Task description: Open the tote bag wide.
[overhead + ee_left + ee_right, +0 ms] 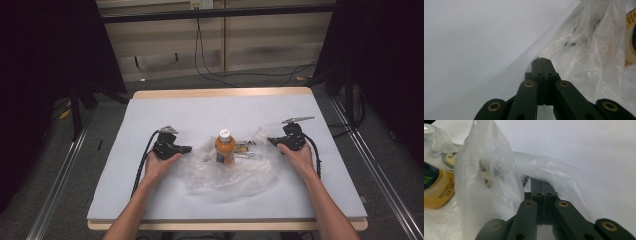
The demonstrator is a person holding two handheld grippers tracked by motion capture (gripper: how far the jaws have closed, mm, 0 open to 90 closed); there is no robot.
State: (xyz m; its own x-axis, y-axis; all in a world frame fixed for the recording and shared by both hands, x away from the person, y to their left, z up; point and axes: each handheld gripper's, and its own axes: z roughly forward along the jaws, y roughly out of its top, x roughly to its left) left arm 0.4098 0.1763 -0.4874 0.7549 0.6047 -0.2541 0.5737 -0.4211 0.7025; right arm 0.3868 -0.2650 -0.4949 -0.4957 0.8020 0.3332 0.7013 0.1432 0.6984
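Centre of the high view: the clear plastic bag (232, 170) lies crumpled on the counter (150, 200), an orange bottle (225, 148) standing upright in it. The left tool (186, 149) has its jaws pressed together at the bag's left edge; the right tool (270, 141) is clamped on the bag's right edge.

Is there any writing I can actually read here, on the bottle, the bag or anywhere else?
None can be read.
Bottle: its yellow label carries a line of small print, too blurred to read.
Clear plastic bag: dark printed marks on the film, too small and crumpled to read.
Left tongs and right tongs: no lettering visible.
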